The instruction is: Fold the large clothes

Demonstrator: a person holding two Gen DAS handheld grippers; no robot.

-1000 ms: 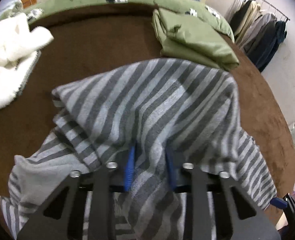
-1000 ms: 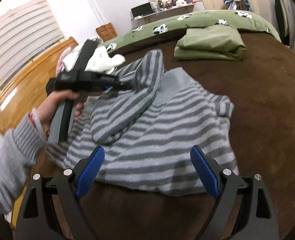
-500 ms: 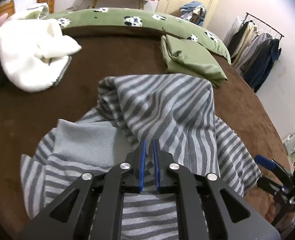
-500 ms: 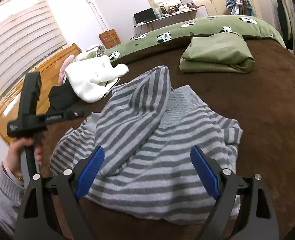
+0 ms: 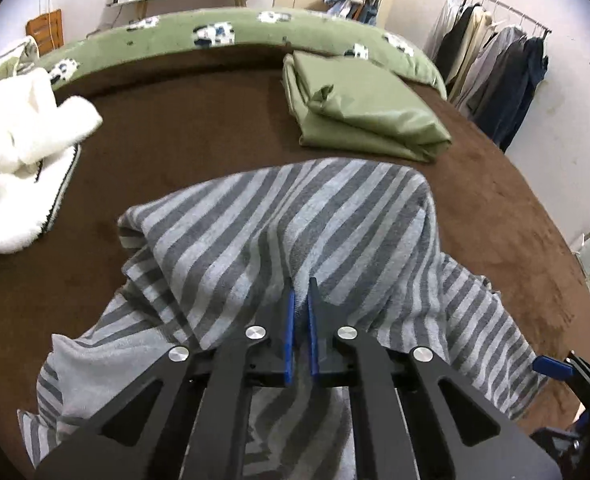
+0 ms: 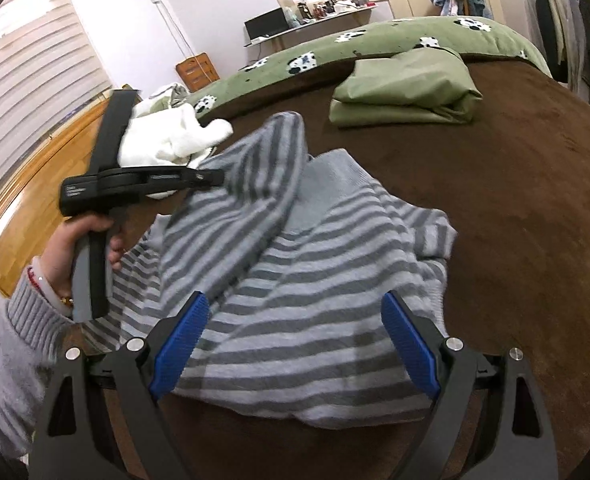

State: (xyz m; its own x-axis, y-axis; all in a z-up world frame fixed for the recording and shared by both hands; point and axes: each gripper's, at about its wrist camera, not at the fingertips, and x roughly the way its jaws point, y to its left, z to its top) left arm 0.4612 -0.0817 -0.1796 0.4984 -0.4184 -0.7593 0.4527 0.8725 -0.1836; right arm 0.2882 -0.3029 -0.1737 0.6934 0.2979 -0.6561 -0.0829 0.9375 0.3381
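Observation:
A grey striped sweater (image 5: 295, 220) (image 6: 335, 280) lies rumpled on the brown bed cover (image 5: 195, 140). One part of it is lifted into a ridge. My left gripper (image 5: 299, 284) (image 6: 217, 176), held in a person's hand, has its jaws closing tight on the edge of that raised fold. The blue pads stand almost together with fabric at their tips. My right gripper (image 6: 293, 300) hovers open over the sweater's near hem with nothing between its fingers. One of its blue pads (image 5: 551, 366) shows at the right edge of the left wrist view.
A folded green cloth (image 5: 367, 112) (image 6: 407, 88) lies at the far side of the bed. A white fleece garment (image 5: 15, 152) (image 6: 167, 140) lies at the left. A green patterned quilt (image 5: 215, 36) lines the far edge. A clothes rack (image 5: 503, 68) stands at the right, a wooden bed frame (image 6: 23, 200) at the left.
The left jaws went from apart to shut on the striped fabric. The left hand drew back to the left, then came in and up again. The right gripper stayed put.

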